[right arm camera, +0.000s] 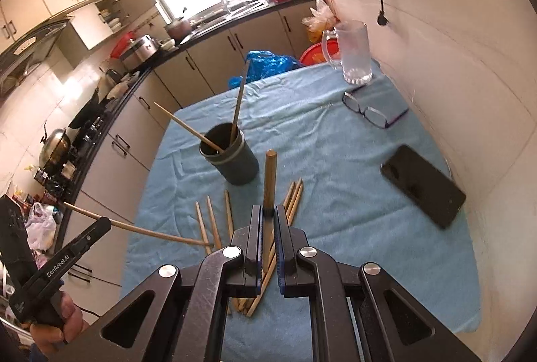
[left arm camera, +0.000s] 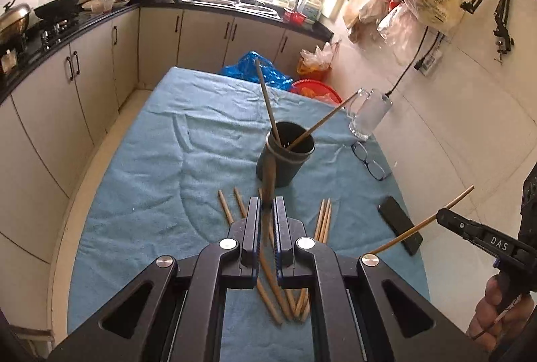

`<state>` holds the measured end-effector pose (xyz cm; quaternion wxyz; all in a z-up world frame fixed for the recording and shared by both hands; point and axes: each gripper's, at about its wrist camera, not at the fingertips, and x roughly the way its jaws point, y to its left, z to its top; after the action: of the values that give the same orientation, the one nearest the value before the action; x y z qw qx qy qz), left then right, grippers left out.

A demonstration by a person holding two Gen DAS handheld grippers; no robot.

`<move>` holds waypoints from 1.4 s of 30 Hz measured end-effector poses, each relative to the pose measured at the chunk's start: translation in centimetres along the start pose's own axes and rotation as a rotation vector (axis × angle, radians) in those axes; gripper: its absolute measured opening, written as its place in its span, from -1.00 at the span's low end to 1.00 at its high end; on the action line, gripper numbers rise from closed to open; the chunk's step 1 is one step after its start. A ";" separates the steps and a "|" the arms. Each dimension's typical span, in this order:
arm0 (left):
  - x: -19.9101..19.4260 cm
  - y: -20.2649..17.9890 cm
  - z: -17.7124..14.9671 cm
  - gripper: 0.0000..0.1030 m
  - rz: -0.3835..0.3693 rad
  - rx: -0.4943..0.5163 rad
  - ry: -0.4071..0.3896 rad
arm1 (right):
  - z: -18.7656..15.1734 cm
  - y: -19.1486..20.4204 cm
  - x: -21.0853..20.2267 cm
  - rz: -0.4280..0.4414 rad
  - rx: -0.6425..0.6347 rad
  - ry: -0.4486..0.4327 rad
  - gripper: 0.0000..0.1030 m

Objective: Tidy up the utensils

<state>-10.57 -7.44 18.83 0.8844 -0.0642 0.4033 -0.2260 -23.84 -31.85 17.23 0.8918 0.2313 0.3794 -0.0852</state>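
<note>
On the blue cloth (left arm camera: 141, 160), loose chopsticks (left arm camera: 228, 207) lie fanned near its near edge, just short of the dark holder cup (left arm camera: 285, 160), which stands mid-cloth with two sticks already leaning inside. The left gripper (left arm camera: 267, 207) is clamped narrow on one chopstick (left arm camera: 268, 181), its long axis aimed forward at the cup, directly ahead and seemingly nearer. The right gripper (right arm camera: 267, 214), likewise pinched on a chopstick (right arm camera: 269, 174), has the cup ahead and to its left.

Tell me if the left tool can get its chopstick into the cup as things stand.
Probably yes. The left tool is shut on a chopstick, the cup stands open-topped just ahead, and only two chopsticks lean inside, leaving room. The right tool stays off to the side.
</note>
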 end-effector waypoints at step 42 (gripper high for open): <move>-2.0 -6.6 2.6 -0.90 0.191 -0.037 -0.073 | 5.2 -7.9 1.0 0.171 -0.048 0.046 -0.87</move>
<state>-12.06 -12.65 23.90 0.9146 -0.0501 0.3793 -0.1307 -22.41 -41.20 16.92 0.8921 0.2434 0.3808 0.0057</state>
